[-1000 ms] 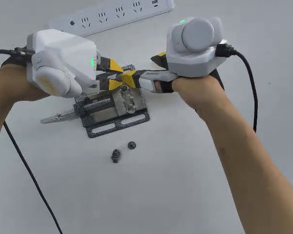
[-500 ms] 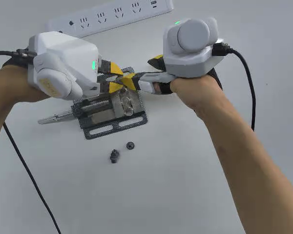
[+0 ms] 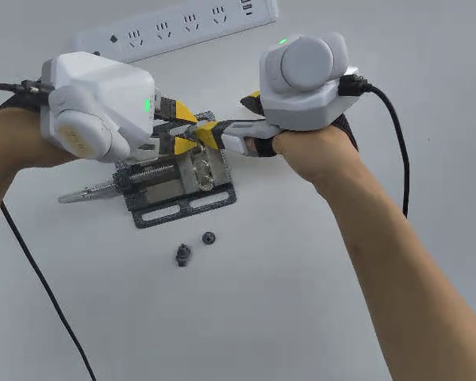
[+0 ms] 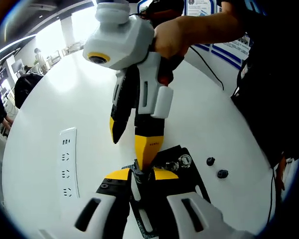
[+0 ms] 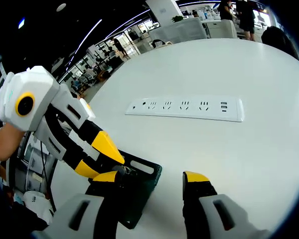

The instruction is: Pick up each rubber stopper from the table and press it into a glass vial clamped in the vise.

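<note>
Jaws of your left gripper (image 4: 141, 174) pinch a rubber stopper (image 4: 138, 177) over the vise (image 3: 178, 200); your right gripper (image 5: 150, 177) has its jaws wide apart, one tip touching it. Two spare stoppers (image 3: 182, 255) lie nearer.

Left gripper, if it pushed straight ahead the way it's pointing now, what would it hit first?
Most likely a yellow jaw tip of the right gripper, just ahead of the left gripper above the vise, though depth is hard to judge.

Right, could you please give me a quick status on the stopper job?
Left gripper jaws flank a small piece over the vise, grip unclear. Right gripper open, one jaw tip there. Two stoppers on table. Nothing blocking.
</note>
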{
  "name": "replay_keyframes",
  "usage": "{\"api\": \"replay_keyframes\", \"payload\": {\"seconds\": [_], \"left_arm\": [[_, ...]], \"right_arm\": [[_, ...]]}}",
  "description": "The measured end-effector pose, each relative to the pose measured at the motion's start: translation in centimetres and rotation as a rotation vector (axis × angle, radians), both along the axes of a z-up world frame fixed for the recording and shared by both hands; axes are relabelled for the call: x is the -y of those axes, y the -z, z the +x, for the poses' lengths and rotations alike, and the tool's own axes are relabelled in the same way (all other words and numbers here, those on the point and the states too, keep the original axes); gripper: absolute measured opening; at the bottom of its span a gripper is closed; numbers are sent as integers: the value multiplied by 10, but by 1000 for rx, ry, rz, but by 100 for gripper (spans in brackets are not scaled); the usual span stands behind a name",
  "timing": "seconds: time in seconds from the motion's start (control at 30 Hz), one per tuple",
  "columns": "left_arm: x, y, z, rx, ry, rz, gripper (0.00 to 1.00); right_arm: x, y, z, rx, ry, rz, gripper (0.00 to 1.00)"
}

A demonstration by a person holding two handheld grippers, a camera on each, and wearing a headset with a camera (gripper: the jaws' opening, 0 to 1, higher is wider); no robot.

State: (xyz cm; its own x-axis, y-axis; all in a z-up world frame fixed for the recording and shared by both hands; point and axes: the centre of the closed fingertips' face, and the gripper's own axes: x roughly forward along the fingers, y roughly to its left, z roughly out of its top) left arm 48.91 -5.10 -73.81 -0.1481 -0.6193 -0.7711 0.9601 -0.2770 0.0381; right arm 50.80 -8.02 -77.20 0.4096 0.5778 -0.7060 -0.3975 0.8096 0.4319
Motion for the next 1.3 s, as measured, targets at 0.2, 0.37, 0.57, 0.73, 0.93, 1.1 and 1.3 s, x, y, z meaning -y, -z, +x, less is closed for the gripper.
{"api": "replay_keyframes", "payload": {"seconds": [0.2, 0.37, 0.57, 0.73, 0.93, 1.1, 1.3], "left_arm": [[-4, -5, -3, -2, 8, -3, 4], [-1, -2, -4, -1, 8, 0, 0], [1, -1, -3, -14, 1, 6, 0], [1, 0, -3, -29, -12, 20, 0], [2, 0, -3, -32, -12, 27, 0], [4, 0, -3, -37, -12, 26, 0], [4, -1, -3, -37, -14, 27, 0]], "right_arm": [[0, 0, 0, 8, -4, -6, 51], [-1, -2, 1, 24, -14, -12, 50], [-3, -5, 0, 34, -16, -2, 47], [-6, -7, -1, 49, -33, 17, 43], [-8, -9, -5, 85, -72, 30, 38], [-10, -21, -5, 149, -87, 88, 32], [-22, -32, -13, 242, -225, 114, 24]]}}
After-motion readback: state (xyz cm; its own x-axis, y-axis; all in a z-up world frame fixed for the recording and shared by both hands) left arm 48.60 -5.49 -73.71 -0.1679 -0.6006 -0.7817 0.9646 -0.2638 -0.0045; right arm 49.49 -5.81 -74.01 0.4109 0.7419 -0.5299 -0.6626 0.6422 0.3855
